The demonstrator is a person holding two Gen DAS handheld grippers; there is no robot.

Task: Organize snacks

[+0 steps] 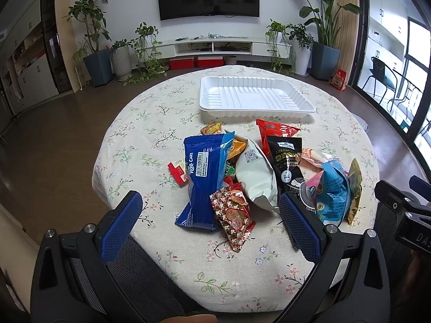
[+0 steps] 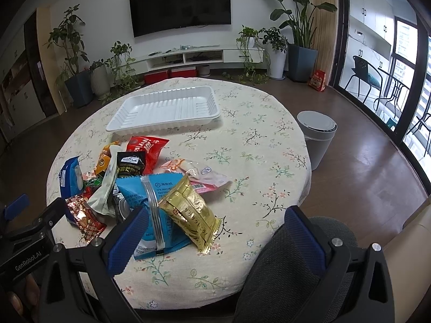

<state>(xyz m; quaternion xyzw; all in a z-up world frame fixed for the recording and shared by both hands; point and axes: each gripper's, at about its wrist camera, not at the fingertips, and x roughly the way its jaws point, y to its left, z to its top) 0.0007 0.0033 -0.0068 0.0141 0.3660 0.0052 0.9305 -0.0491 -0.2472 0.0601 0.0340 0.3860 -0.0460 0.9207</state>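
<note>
Nearest the snack pile [image 1: 242, 172], the left gripper [image 1: 210, 215] and right gripper [image 2: 215, 231] hover with fingers spread wide, holding nothing — the pile sits mid-table [image 2: 242, 145], and just beyond it lies the white tray [image 1: 256, 97].

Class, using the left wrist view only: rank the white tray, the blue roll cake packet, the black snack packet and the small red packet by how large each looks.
1. white tray
2. blue roll cake packet
3. black snack packet
4. small red packet
The tray lies farthest from the camera, so it is truly the largest.
</note>
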